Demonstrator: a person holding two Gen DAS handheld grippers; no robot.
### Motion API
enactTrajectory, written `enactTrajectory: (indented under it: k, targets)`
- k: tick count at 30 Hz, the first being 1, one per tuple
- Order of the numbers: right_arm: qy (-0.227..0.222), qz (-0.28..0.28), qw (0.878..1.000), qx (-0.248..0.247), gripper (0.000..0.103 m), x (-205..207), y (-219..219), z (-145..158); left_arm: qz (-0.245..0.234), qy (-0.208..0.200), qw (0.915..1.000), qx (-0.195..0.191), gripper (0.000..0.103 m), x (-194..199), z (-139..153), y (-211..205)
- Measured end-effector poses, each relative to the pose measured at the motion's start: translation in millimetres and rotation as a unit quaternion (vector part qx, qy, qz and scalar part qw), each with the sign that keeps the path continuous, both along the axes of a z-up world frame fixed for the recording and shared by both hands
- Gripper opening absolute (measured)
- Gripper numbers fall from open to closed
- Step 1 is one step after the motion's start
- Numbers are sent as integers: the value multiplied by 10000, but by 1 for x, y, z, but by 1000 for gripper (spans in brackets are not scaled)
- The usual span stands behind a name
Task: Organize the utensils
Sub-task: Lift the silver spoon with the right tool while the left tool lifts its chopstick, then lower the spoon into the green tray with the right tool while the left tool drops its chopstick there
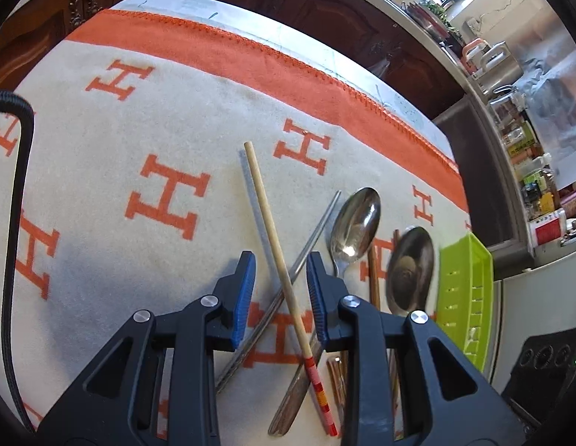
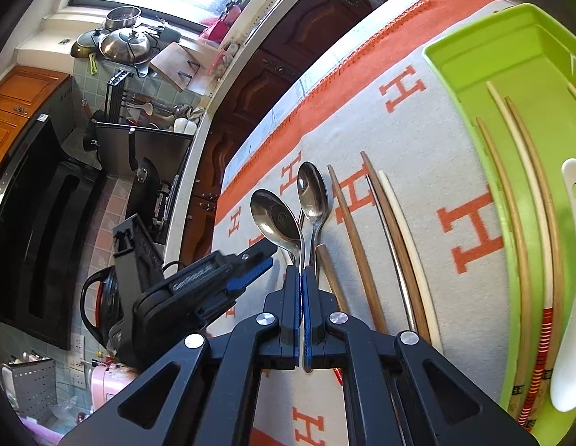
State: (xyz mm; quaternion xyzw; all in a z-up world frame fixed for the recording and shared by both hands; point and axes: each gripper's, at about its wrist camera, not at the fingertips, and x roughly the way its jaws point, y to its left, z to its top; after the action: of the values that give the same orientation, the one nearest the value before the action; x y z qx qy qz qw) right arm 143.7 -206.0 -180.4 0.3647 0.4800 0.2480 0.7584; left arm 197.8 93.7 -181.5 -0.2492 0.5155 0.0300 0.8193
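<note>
My left gripper [image 1: 281, 278] hangs with its blue pads [image 1: 245, 290] apart, straddling a pale wooden chopstick [image 1: 276, 249] that lies slanted on the blanket [image 1: 102, 171], crossed over a thin metal chopstick [image 1: 310, 241]. The wooden one is light, stiff and round, so I expect it to roll or pivot if pinched off-centre; I would take it near the middle, clear of the crossing, and square to its length. Its lower end carries red and orange bands, with no lettering I can read there.

My right gripper [image 2: 302, 278] has its pads together, seemingly pinched on a spoon [image 2: 313, 193] by the handle; the contact itself is hidden between the pads. Polished steel is slippery and bowl-heavy, so a hold on the thin handle may let it swing. A second spoon [image 2: 276, 219] lies just beside it, then brown, metal and white chopsticks [image 2: 390, 223] in a rough row.

Further right, the green tray [image 2: 469, 74] already holds several chopsticks and a white spoon [image 2: 572, 290].

The blanket is cream with an orange border and repeated large orange "H" letters; small marks on the tray's chopstick ends are too small to read.
</note>
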Motion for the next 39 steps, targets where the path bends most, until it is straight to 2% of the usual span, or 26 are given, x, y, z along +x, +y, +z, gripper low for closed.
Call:
enactTrajectory:
  k: [3,5,7,10,16,18,24,31,34,39]
  targets:
    - [-23,-51,10000,31,1,-2,-9,3,34,98,9996,247,25,8,-6,-7]
    - [-31,-82,10000,42,1,-5,-15,4,70,9,9991,427,23,9,-5,-11]
    - [-39,-123,9999,50,1,-8,-22,6,80,3,9979,645,15,11,-6,-17]
    - [-33,-179,9998,82,1,-12,-33,6,49,-28,9973,732,4,13,-7,-19]
    - [-48,-297,9994,149,1,-18,-48,9,-180,-89,9976,660,3,5,1,-23]
    - [-65,-339,9992,177,1,-22,-54,12,-325,-188,9971,660,3,-6,13,-28]
    - [-172,-613,9977,227,1,-43,-92,19,-1013,-451,9936,235,3,-33,57,-64]
    - [-523,-1285,9898,-312,1,-89,-157,43,-1814,-740,9806,-20,3,-52,100,-136]
    - [-661,-1680,9810,-715,1,-110,-185,50,-2048,-732,9760,-22,3,-53,103,-171]
    - [-775,-2147,9634,-1404,1,-138,-223,53,-2289,-594,9716,-52,3,-50,89,-222]
